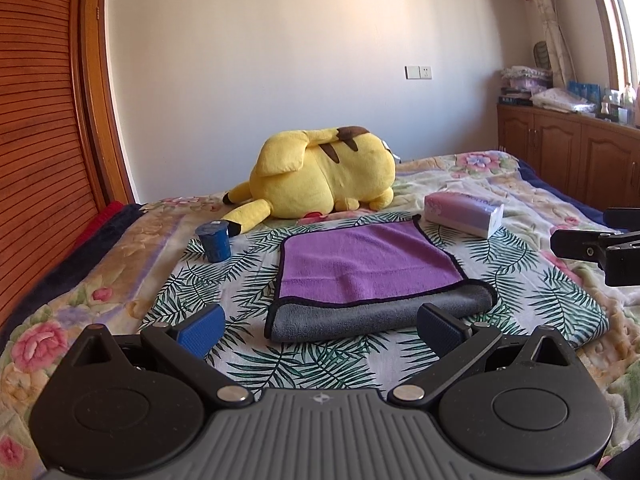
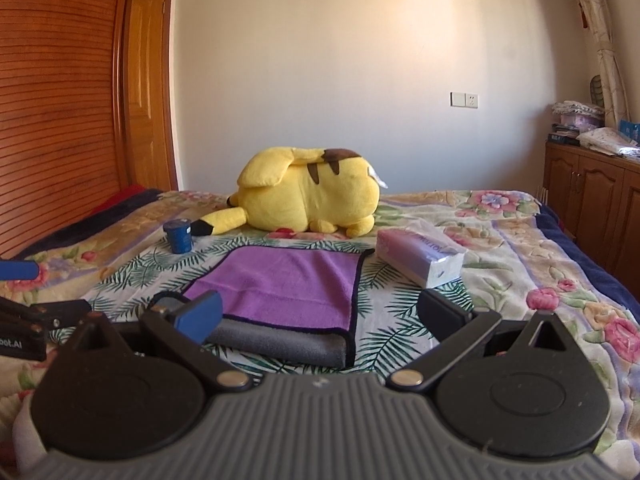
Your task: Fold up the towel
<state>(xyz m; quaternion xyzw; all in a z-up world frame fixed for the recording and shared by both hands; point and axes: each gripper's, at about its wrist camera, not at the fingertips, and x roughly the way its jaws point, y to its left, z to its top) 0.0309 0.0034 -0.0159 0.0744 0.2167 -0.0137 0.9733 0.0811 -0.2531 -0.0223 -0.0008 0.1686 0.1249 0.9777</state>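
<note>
Purple-and-grey towel [image 1: 372, 276] lying folded once on bed [image 1: 120, 264], just ahead of both sets of fingertips. Left gripper [image 1: 320, 326] and right gripper [image 2: 320, 312] spread wide, holding nothing. Likely between folds; next, pinching near corners for second fold.

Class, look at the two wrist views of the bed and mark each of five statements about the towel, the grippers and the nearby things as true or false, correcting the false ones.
1. The towel lies folded, purple side up with a grey layer showing at its near edge. True.
2. The left hand-held gripper is clamped on the towel. False: its jaws stand wide open, holding nothing.
3. The right hand-held gripper is open. True.
4. The blue cup stands on the towel. False: it stands apart on the leaf-print cloth, to the towel's left.
5. The yellow plush toy lies beyond the towel, toward the wall. True.
</note>
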